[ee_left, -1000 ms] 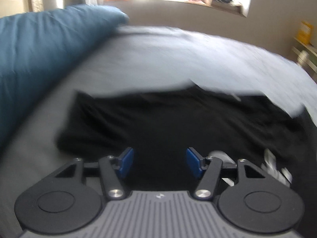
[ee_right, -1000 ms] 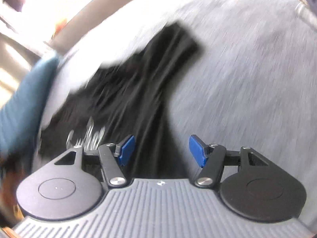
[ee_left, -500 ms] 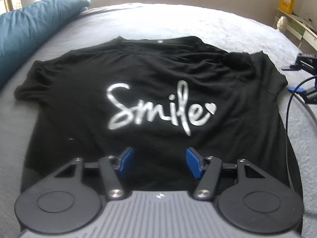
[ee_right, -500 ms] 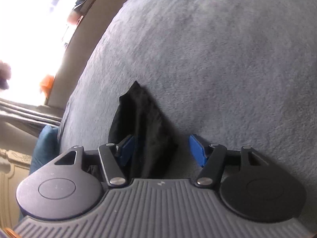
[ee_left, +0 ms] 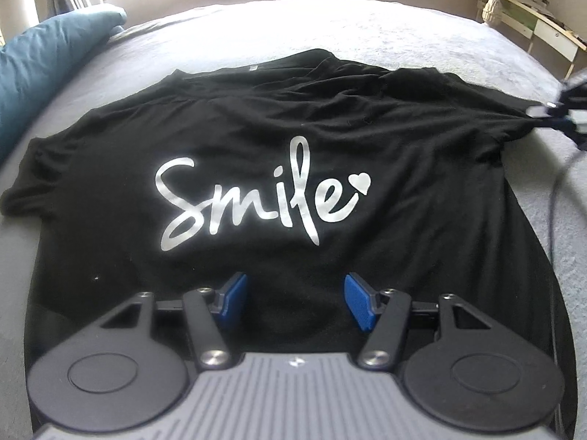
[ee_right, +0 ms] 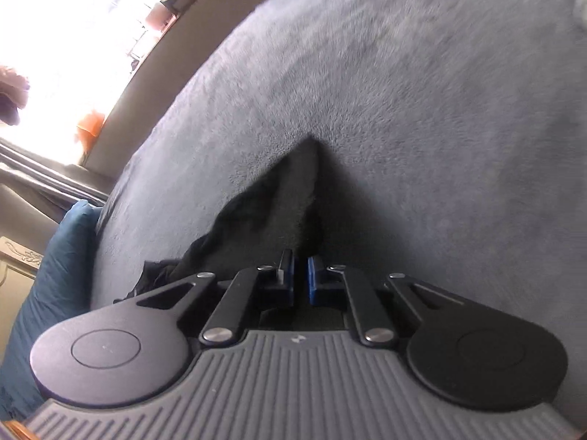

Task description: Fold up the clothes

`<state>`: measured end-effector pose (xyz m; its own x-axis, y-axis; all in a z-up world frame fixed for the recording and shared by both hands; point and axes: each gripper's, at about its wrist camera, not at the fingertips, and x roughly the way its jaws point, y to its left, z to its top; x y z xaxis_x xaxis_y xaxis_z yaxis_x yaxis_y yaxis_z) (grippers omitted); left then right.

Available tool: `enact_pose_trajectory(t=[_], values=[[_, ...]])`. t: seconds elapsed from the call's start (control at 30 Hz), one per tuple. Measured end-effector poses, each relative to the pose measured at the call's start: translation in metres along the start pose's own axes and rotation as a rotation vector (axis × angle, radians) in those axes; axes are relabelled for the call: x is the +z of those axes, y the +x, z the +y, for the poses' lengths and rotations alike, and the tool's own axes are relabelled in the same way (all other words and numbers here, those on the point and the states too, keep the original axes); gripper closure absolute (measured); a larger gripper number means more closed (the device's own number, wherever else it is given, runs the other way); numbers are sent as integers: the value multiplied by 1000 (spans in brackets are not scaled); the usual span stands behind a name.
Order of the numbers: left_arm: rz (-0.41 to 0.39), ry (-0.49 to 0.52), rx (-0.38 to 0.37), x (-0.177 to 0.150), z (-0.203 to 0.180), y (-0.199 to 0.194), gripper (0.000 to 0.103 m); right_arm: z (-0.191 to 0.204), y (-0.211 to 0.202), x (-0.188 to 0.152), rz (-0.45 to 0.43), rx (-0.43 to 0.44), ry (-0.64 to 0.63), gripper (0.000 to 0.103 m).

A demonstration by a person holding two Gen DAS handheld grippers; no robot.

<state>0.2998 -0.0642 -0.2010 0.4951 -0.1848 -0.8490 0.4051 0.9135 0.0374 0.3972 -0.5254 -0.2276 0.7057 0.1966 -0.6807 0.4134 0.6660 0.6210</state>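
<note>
A black shirt (ee_left: 256, 139) lies spread face up on the grey bed (ee_left: 367, 25), collar at the far side, hem under the left tool (ee_left: 293, 302), so its long axis runs straight away from that tool. The left tool's blue pads stand well apart with nothing between them, low over the hem. The right tool (ee_right: 300, 278) has its pads nearly together, clamped on the shirt's right sleeve (ee_right: 279, 198), which is drawn out to a point at the shirt's right edge. So the right hand has cloth and the left is the nearer one to the hem and body. I'd judge any fold turns on that sleeve crossing leftward over the chest. Silver script on the chest reads "Smile" (ee_left: 256, 194) with a small heart. A blue pillow (ee_left: 44, 62) sits off left
</note>
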Motion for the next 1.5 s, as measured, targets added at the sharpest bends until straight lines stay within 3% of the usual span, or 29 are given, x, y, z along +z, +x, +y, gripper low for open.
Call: enact_pose_trajectory(t=[0.17, 0.23, 0.33, 0.4, 0.47, 0.53, 0.63, 0.83, 1.03, 1.13, 1.23, 1.27, 1.33, 1.37, 1.4, 1.5], values=[[-7, -6, -21, 3, 8, 4, 43, -9, -30, -31, -42, -63, 41, 98], [-9, -7, -28, 4, 10, 5, 43, -16, -24, -41, -8, -108, 52, 96], [-11, -2, -34, 5, 13, 7, 43, -26, -19, -46, 28, -158, 106, 88], [-12, 1, -38, 7, 14, 9, 42, -28, -24, -42, 4, -159, 127, 69], [-15, -1, -38, 7, 15, 10, 41, -23, -38, -36, -50, -209, 101, 59], [-18, -11, -40, 7, 16, 10, 41, -12, -50, -28, -116, -250, 41, 59], [-24, -25, -44, 6, 17, 11, 40, 17, -52, -16, -167, -202, -136, 59], [-17, -31, -47, 5, 19, 8, 40, 113, 34, -6, -6, 48, -556, 59], [3, -45, -49, 7, 26, 9, 40, 160, 141, 2, 158, 46, -713, 59], [6, -43, -52, 7, 29, 9, 40, 167, 173, -1, 237, 20, -710, 59], [0, -35, -59, 5, 31, 9, 40, 166, 178, -17, 274, 12, -749, 58], [-2, -31, -61, 4, 32, 9, 40, 168, 179, -23, 279, 5, -766, 58], [-6, -32, -65, 4, 33, 10, 40, 173, 180, -28, 282, -21, -815, 69], [-7, -36, -66, 4, 33, 10, 40, 177, 180, -30, 284, -30, -835, 91], [-7, -39, -67, 5, 34, 10, 40, 181, 179, -29, 270, -36, -858, 101], [-8, -46, -67, 5, 34, 11, 40, 193, 175, -25, 204, -62, -907, 102]])
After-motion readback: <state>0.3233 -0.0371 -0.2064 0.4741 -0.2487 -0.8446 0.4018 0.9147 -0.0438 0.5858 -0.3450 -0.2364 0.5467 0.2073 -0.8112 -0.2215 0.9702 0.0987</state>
